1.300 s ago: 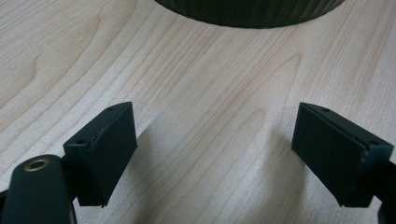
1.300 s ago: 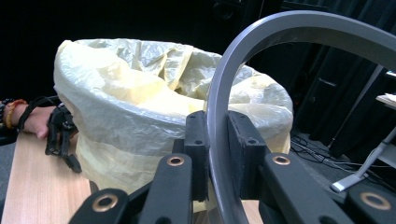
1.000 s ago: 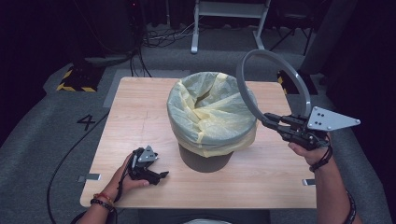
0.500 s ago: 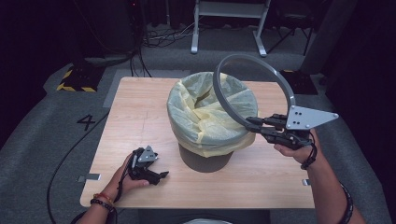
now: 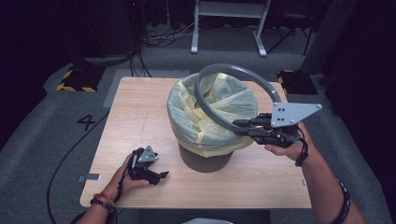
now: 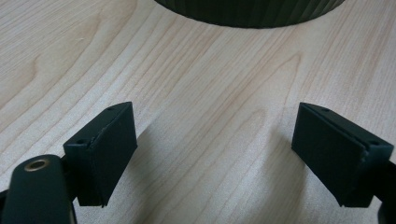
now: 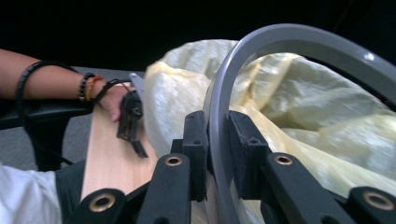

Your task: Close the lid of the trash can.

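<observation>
A dark bin (image 5: 205, 157) lined with a pale yellow bag (image 5: 212, 112) stands mid-table. My right gripper (image 5: 240, 127) is shut on a grey ring (image 5: 233, 74), which tilts above the bin's mouth, its lower edge at the bag's right side. In the right gripper view both pads (image 7: 195, 140) clamp the ring (image 7: 219, 116) between them, with the yellow bag (image 7: 299, 102) behind. My left gripper (image 5: 159, 176) rests on the table at the front left, open. In the left gripper view its jaws stand wide apart over bare wood (image 6: 210, 107), the bin's base (image 6: 252, 9) just ahead.
The light wooden table (image 5: 140, 107) has free surface left of and in front of the bin. A cable (image 5: 70, 154) trails off its left side across grey floor marked with a 4 (image 5: 88, 121). A white frame stand (image 5: 229, 23) lies beyond the far edge.
My right gripper has carried the grey ring leftward and slightly up, from beside the bin to over its mouth. The left gripper has stayed put.
</observation>
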Motion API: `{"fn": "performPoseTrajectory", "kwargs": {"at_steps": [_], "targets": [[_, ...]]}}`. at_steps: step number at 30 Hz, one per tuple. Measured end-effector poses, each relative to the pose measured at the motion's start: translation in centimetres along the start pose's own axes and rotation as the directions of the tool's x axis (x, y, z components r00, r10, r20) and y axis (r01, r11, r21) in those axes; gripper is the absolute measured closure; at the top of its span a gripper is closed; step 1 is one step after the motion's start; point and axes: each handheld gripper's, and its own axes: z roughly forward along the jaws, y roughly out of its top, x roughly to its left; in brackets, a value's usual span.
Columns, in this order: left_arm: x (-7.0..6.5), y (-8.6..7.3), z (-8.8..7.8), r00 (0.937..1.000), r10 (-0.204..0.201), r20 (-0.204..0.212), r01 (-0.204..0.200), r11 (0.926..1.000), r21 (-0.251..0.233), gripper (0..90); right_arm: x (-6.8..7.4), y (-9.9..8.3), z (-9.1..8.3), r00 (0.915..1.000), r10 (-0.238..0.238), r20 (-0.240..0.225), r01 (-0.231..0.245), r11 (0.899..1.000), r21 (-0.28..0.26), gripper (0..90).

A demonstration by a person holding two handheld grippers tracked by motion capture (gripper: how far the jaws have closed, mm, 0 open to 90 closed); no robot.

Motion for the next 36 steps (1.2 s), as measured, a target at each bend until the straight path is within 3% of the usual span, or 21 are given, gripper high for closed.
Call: {"fn": "performPoseTrajectory", "kwargs": {"at_steps": [16,36], "targets": [[0.0,0.0,0.0,1.0000,0.000,0.000,0.000,1.0000,0.000,13.9,1.3,2.6,2.5,0.9956,-0.050,-0.079,0.056,0.996,0.070,77.6],[0.0,0.0,0.0,1.0000,0.000,0.000,0.000,1.0000,0.000,13.9,2.1,3.6,3.7,0.9850,-0.063,-0.161,0.081,0.991,0.110,77.7]]}}
